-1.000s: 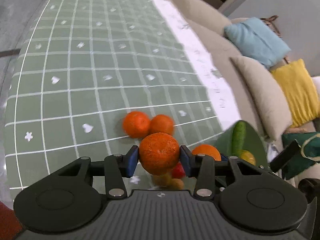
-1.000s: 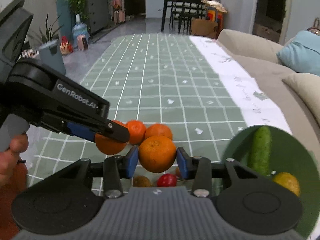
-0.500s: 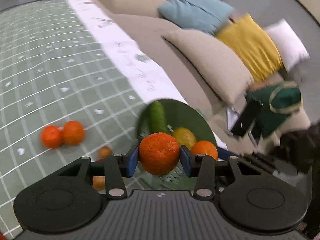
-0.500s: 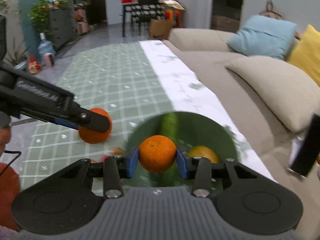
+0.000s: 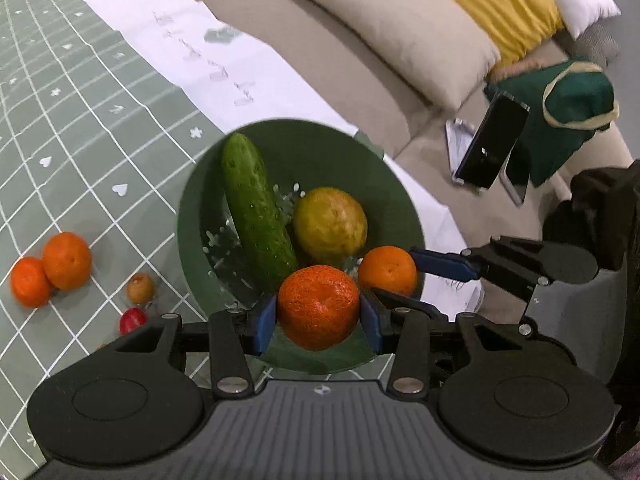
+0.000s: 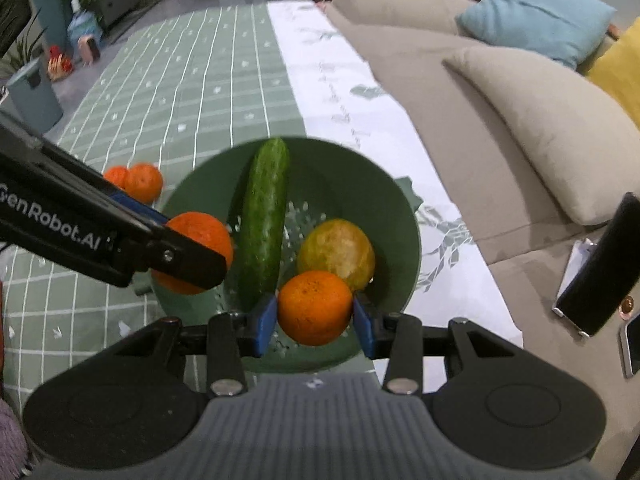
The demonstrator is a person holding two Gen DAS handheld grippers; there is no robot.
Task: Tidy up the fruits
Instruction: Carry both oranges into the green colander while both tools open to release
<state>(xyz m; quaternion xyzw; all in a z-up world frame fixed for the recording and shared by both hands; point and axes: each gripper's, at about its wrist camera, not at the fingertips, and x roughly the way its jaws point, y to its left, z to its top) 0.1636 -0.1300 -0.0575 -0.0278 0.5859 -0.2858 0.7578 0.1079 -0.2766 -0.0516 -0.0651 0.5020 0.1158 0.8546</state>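
Left wrist view: the left gripper (image 5: 319, 316), clamped on a rough mandarin (image 5: 319, 306), has swung from the tablecloth to above the green bowl (image 5: 404, 208).

Right wrist view: the right gripper (image 6: 315, 317), clamped on a smooth orange (image 6: 315, 307), now hangs over the bowl too, so both fruits look ready to drop.

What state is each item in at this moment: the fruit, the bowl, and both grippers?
Left gripper: shut on a rough-skinned orange, over the bowl.
Right gripper: shut on a smooth orange, over the bowl.
Green bowl: upright on the table, holding a cucumber and a yellow-green citrus.
Two oranges: on the cloth, touching each other.
Small brownish fruit and small red fruit: on the cloth, apart.
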